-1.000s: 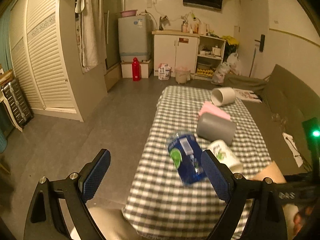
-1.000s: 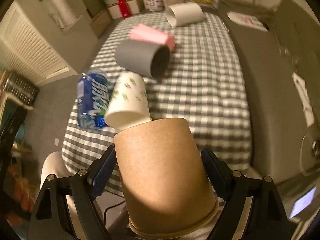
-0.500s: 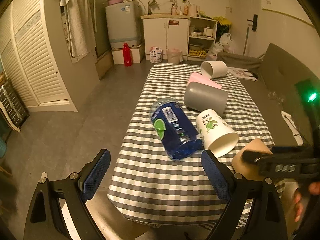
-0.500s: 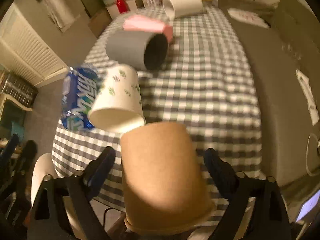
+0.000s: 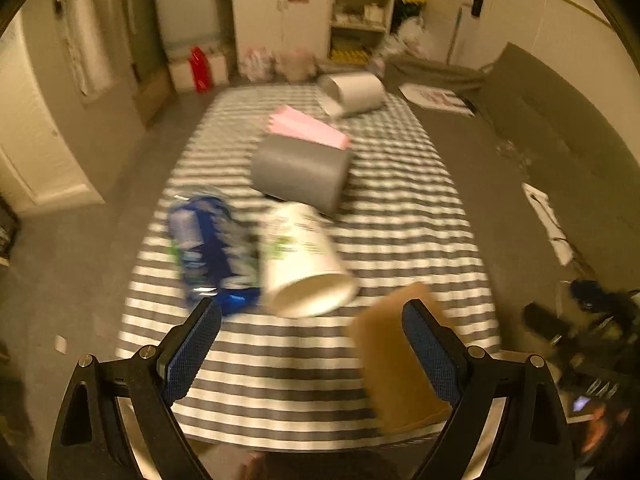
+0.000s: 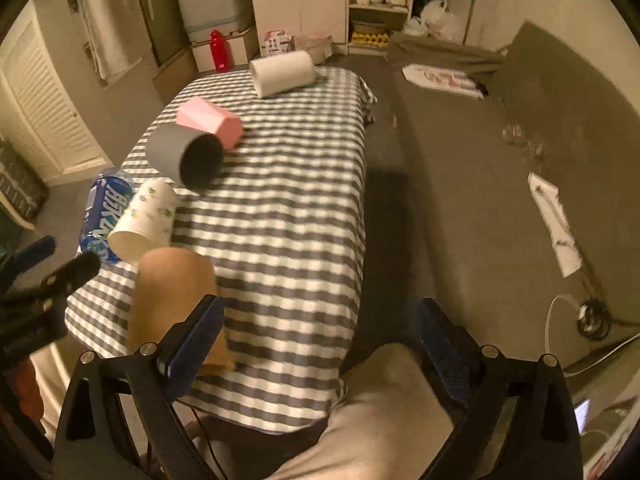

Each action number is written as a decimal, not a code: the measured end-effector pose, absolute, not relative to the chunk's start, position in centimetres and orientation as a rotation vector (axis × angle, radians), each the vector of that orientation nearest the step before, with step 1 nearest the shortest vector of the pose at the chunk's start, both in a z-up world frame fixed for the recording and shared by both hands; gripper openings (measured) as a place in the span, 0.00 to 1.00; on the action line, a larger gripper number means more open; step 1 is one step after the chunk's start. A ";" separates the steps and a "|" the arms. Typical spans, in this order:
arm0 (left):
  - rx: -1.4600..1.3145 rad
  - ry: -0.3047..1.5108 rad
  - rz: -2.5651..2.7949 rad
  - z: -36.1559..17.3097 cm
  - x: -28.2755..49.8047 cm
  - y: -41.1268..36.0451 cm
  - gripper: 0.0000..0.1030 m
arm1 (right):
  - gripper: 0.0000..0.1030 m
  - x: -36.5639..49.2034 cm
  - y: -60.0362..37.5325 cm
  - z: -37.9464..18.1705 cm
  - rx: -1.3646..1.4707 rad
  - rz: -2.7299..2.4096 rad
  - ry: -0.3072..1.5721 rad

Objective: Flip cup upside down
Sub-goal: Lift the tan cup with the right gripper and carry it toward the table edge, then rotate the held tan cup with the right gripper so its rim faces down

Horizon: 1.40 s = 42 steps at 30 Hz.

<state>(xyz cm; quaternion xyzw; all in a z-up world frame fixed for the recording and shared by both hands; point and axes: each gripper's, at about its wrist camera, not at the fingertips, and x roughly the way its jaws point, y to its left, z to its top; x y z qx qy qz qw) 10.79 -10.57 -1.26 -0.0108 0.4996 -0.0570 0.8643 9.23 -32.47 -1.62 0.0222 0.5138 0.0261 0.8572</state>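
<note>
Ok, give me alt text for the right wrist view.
A brown paper cup stands upside down on the near corner of a checked tablecloth, just left of the open, empty right hand-held gripper. Behind it, a white printed cup, blue bottle, grey cup and pink cup lie on their sides.

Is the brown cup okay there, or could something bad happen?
It might fall: the brown cup stands upside down close to the near edge of the checked table, so a small bump could tip it off. The right gripper is open right beside it, with one finger just in front of the cup, and could knock it. The white paper cup and blue bottle lie on their sides nearby and could roll into it.
</note>
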 end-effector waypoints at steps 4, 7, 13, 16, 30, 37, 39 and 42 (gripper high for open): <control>-0.053 1.135 -0.134 -2.4 12.5 -12.4 0.92 | 0.94 9.6 -34.3 -2.9 0.098 0.052 1.092; -0.033 1.171 -0.150 -3.2 13.0 -13.5 0.92 | 0.94 9.9 -35.3 -3.8 0.133 0.063 1.094; -0.025 1.240 -0.178 -4.8 13.7 -14.7 0.92 | 0.94 10.3 -36.0 -4.7 0.160 0.071 1.094; -0.040 1.259 -0.200 -5.1 13.8 -14.7 0.92 | 0.94 10.4 -35.9 -5.0 0.171 0.078 1.092; -0.088 1.405 -0.321 -6.4 13.6 -15.2 0.81 | 0.94 9.7 -35.3 -5.0 0.176 0.066 1.093; -0.030 1.275 -0.299 -4.2 13.6 -15.6 0.81 | 0.94 9.2 -35.7 -4.4 0.181 0.040 1.070; 0.012 1.195 -0.288 -3.0 13.8 -16.1 0.81 | 0.94 9.2 -35.9 -4.4 0.184 0.035 1.068; 0.067 1.061 -0.263 -1.6 14.4 -17.0 0.80 | 0.94 9.2 -36.1 -4.5 0.189 0.024 1.068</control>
